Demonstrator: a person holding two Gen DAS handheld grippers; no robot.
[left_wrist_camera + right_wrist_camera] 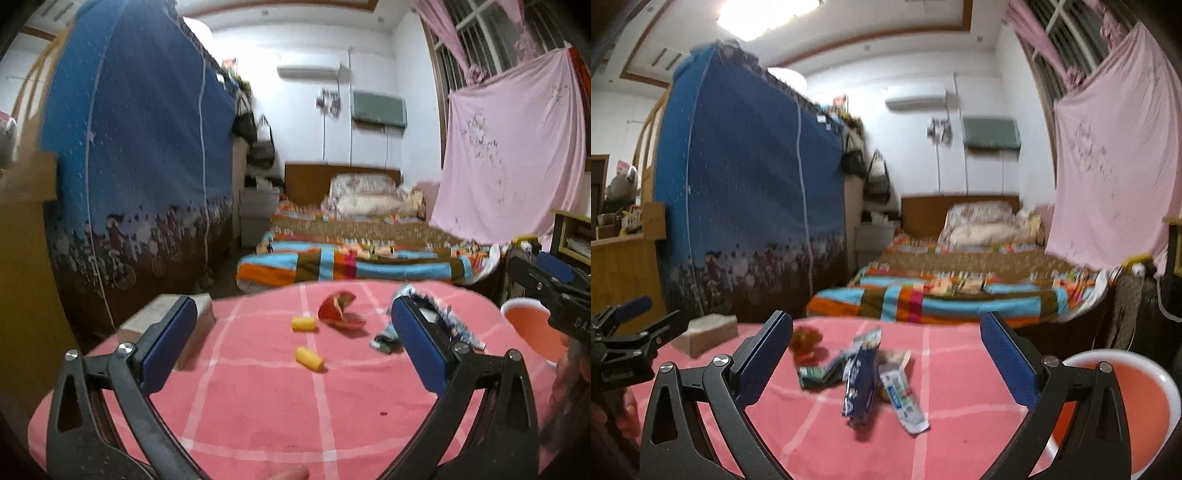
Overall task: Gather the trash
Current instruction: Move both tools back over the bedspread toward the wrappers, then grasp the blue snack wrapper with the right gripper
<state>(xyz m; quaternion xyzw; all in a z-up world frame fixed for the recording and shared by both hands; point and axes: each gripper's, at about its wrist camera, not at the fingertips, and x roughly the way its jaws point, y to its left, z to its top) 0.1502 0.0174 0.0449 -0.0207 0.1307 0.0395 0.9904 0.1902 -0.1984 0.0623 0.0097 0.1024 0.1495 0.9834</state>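
While both grippers, left gripper (295,354) and right gripper (886,365), stand released and empty, the wrappers (862,384) lie near the table's (960,424) middle, the orange basin (1145,406) beside its right edge.

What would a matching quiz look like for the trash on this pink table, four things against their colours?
Things:
1. two small cylinders
2. crumpled wrapper by the cylinders
3. tall snack packet
4. basin at the table's edge

Colours:
A. orange inside, white rim
B. dark blue
C. yellow
D. red

Pairs: 1-C, 2-D, 3-B, 4-A
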